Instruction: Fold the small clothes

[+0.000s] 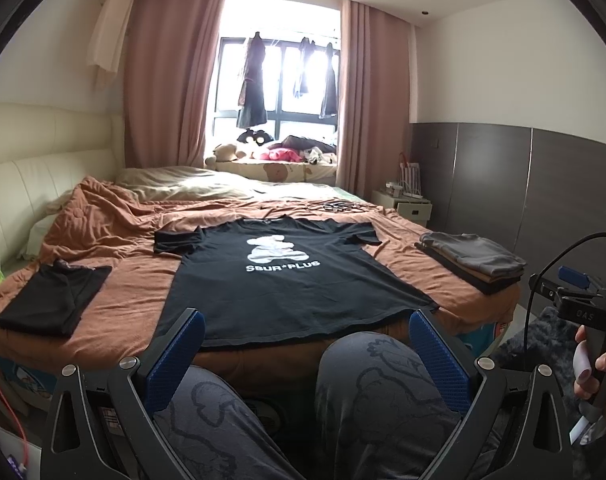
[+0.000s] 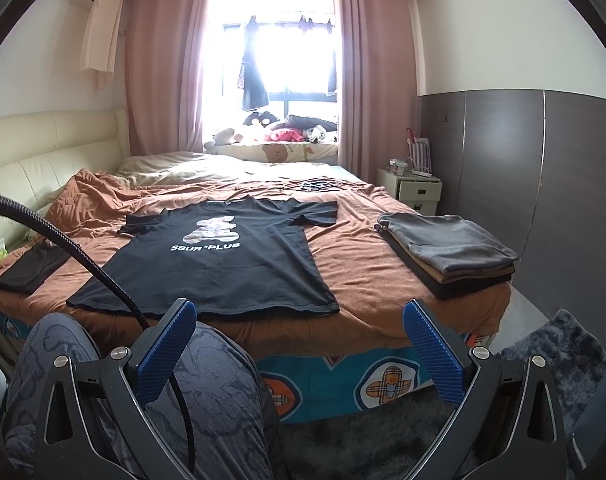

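Nearest the cameras, left gripper (image 1: 307, 354) and right gripper (image 2: 299, 344) both hang with jaws spread wide, holding nothing, above the person's knees (image 1: 367, 364) in grey patterned trousers. Just past them, black T-shirt (image 1: 287, 276) lies flat, print up, on the brown bedspread (image 2: 367, 272), hem at the near bed edge. Left of it a folded black garment (image 1: 55, 300); right, a stack of folded clothes (image 2: 451, 252). Far back, pink curtains (image 2: 163, 68) frame a bright window (image 2: 279, 40).

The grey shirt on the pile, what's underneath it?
Under the grey shirt a tan folded layer and a black one show at the edges. Their middles are covered.
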Demonstrator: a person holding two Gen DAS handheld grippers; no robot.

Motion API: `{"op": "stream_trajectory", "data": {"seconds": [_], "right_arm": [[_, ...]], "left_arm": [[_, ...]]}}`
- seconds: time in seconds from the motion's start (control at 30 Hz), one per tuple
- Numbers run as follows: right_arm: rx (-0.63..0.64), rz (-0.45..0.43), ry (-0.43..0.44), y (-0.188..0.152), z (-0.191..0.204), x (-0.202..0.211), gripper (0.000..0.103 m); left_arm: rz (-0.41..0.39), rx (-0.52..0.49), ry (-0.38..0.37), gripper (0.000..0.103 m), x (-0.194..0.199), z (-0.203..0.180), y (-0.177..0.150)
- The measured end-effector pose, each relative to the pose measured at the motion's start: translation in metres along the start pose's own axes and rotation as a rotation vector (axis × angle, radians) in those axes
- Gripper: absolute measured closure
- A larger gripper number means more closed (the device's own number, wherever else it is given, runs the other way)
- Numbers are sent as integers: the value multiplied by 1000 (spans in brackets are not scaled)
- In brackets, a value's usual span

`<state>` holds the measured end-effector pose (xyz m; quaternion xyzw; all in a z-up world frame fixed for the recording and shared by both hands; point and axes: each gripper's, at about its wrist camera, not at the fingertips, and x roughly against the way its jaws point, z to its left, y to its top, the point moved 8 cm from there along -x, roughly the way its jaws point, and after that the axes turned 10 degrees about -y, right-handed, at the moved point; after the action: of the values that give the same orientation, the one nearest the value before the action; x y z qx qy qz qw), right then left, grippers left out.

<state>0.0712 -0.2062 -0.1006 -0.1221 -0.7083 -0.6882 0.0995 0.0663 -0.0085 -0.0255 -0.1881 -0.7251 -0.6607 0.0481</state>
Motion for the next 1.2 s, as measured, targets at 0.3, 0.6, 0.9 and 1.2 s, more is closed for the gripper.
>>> {"op": "stream_trajectory", "data": {"seconds": [0.3,0.6,0.9,1.2], "right_arm": [[-4,4,1,-2,0,2,0],[-7,-1,4,-3,-3,6,0],[-7,-3,7,-3,-2,7,0],[13,-7,15,15,0,13,0]], "left_arm": [[-6,-3,-1,0,2,-3,0],[-14,-2,-4,0,7,0,1],[-22,-3,-4,0,10,0,2],[-33,26,-17,0,16,2,6]]}}
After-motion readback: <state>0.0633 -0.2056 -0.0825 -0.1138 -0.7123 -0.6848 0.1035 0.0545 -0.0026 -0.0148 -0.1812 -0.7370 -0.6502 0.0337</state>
